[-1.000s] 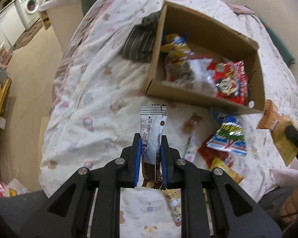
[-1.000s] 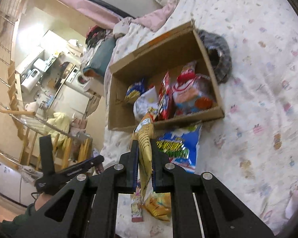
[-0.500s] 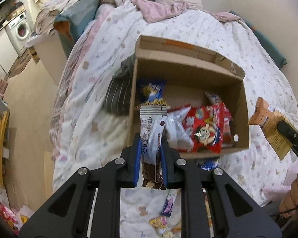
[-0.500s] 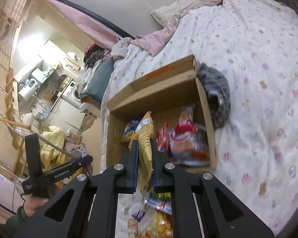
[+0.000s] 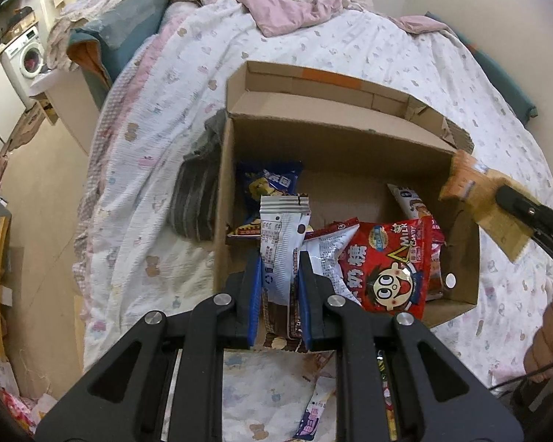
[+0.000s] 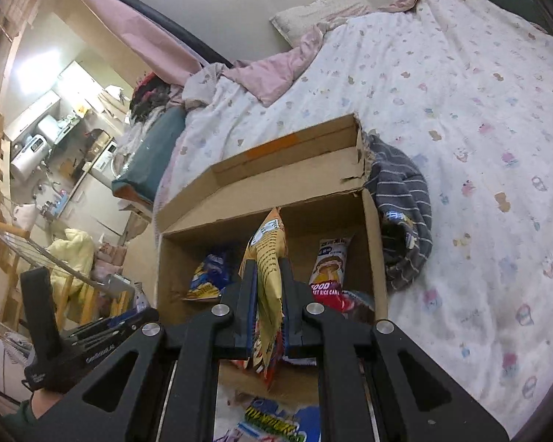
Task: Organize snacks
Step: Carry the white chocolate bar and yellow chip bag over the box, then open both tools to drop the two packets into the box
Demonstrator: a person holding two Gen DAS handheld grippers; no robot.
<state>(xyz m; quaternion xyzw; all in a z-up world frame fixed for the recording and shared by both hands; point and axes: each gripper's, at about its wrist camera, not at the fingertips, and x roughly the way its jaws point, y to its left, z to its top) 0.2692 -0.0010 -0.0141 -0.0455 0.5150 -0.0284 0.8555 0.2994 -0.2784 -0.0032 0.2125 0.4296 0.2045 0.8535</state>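
Cardboard box [image 5: 350, 136] fills more of both views than a second ago. My left hand-held gripper [image 5: 278, 269] clamps a white-and-brown wafer packet [image 5: 282, 243] over its near edge; my right hand-held gripper [image 6: 267, 291] pinches a yellow snack bag [image 6: 267, 258] (upright) above it, where before loose packets lay below. Box sits on the bed [image 6: 461, 92], a striped grey garment [image 6: 405, 221] touching it. A washing machine [image 5: 29, 59] stands beyond.
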